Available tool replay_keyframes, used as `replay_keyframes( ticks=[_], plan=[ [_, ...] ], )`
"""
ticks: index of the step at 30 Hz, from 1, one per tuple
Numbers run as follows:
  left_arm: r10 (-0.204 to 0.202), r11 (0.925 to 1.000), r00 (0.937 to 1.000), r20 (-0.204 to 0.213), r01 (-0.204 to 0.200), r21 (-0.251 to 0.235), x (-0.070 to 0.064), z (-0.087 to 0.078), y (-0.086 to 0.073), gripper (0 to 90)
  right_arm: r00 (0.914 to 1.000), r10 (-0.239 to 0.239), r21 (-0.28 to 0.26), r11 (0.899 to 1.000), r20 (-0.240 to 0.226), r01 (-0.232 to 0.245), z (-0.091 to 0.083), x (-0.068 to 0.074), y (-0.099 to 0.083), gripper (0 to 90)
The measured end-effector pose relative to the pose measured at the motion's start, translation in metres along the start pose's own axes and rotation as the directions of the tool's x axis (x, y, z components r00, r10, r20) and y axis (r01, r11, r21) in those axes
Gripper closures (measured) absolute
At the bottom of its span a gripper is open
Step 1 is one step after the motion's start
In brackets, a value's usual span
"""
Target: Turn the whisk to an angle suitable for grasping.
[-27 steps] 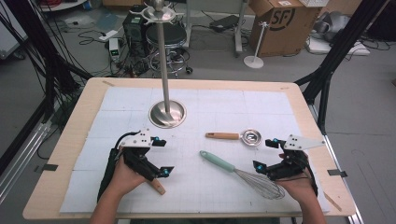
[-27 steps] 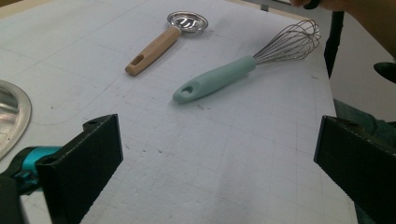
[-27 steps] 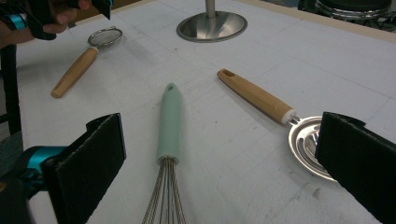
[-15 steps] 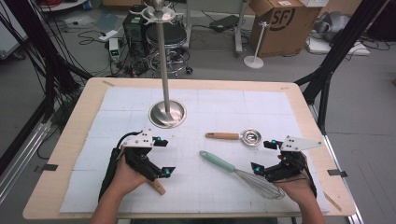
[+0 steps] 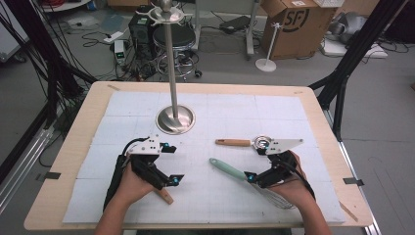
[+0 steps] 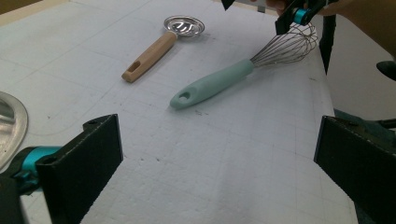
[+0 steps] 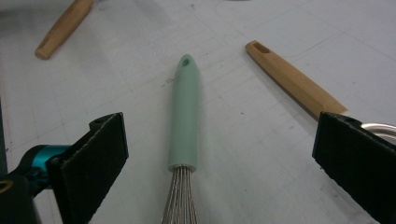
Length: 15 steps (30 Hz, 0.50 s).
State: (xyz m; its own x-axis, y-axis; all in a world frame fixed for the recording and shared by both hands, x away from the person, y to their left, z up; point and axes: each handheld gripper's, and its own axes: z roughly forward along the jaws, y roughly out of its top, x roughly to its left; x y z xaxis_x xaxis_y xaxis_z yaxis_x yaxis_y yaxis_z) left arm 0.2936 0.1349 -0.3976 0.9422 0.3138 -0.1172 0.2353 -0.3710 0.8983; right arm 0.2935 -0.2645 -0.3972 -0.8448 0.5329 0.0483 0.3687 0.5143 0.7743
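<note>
Over on your left, your left gripper (image 5: 169,164) sits low over the white mat (image 5: 220,196) with its jaws spread wide and nothing between them, and a short wooden handle (image 5: 165,196) pokes out from under it toward the near edge. Just beyond it stands the metal stand (image 5: 174,119), round base flat on the mat, pole upright. Moving to the middle, there's the whisk (image 7: 184,121) lying flat: a pale mint-green handle, smooth and slightly tapered, with a small hanging hole at its far tip, and a bundle of thin steel wires (image 6: 287,46) fanning out from the thick end into a balloon shape. It lies at a slant, the handle aiming up and left, the wires toward your right hand. Behind it rests the small strainer (image 6: 184,25) with its wooden handle. And on the right, your right gripper (image 5: 258,164) hovers right over the point where handle meets wires, jaws gaping on either side of the whisk, not touching it.
</note>
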Motion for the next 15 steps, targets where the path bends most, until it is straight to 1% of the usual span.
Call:
replay_keyframes(
  ticks=[1, 2, 5, 8, 10, 11, 12, 13, 15],
  plan=[
    [0.0, 1.0, 1.0, -0.002, 0.0, -0.001, 0.0, 0.0, 0.0, 1.7, 1.0, 0.0, 0.0, 1.0, 0.0, 0.0, 0.0, 0.0, 0.0, 2.2],
    [0.001, 1.0, 1.0, 0.0, -0.001, -0.002, 0.0, 0.0, 0.0, 1.7, 1.0, -0.001, 0.037, 0.999, 0.005, 0.001, 0.007, 0.0, 0.005, 3.2],
    [0.005, 1.0, 1.0, 0.003, -0.005, -0.004, -0.001, -0.002, 0.0, 1.7, 1.0, -0.008, 0.088, 0.996, 0.004, 0.007, 0.016, 0.002, 0.01, 4.1],
    [0.003, 0.9999, 1.0, 0.001, -0.003, -0.013, -0.002, -0.003, 0.001, 1.7, 0.9998, -0.018, 0.134, 0.991, 0.004, 0.018, 0.024, 0.004, 0.012, 5.5],
    [0.007, 0.9999, 1.0, 0.001, -0.007, -0.008, -0.001, -0.004, 0.001, 1.7, 0.9996, -0.026, 0.161, 0.987, 0.007, 0.024, 0.029, 0.005, 0.013, 6.7],
    [0.01, 0.9999, 1.0, 0.002, -0.01, -0.008, -0.001, -0.004, 0.001, 1.7, 0.9995, -0.031, 0.171, 0.985, 0.009, 0.029, 0.031, 0.006, 0.013, 8.8],
    [0.011, 0.9999, 0.9999, 0.002, -0.011, -0.006, -0.001, -0.004, 0.001, 1.7, 0.9996, -0.028, 0.186, 0.982, 0.008, 0.027, 0.032, 0.007, 0.014, 14.3],
    [0.011, 0.9999, 0.9999, 0.003, -0.011, -0.005, -0.001, -0.004, 0.001, 1.7, 0.9994, -0.035, 0.197, 0.98, -0.003, 0.035, 0.034, 0.007, 0.014, 17.3],
    [0.008, 1.0, 1.0, 0.004, -0.008, -0.004, -0.002, -0.003, 0.001, 1.7, 0.9992, -0.04, 0.221, 0.974, -0.01, 0.041, 0.037, 0.008, 0.014, 17.7]
  ],
)
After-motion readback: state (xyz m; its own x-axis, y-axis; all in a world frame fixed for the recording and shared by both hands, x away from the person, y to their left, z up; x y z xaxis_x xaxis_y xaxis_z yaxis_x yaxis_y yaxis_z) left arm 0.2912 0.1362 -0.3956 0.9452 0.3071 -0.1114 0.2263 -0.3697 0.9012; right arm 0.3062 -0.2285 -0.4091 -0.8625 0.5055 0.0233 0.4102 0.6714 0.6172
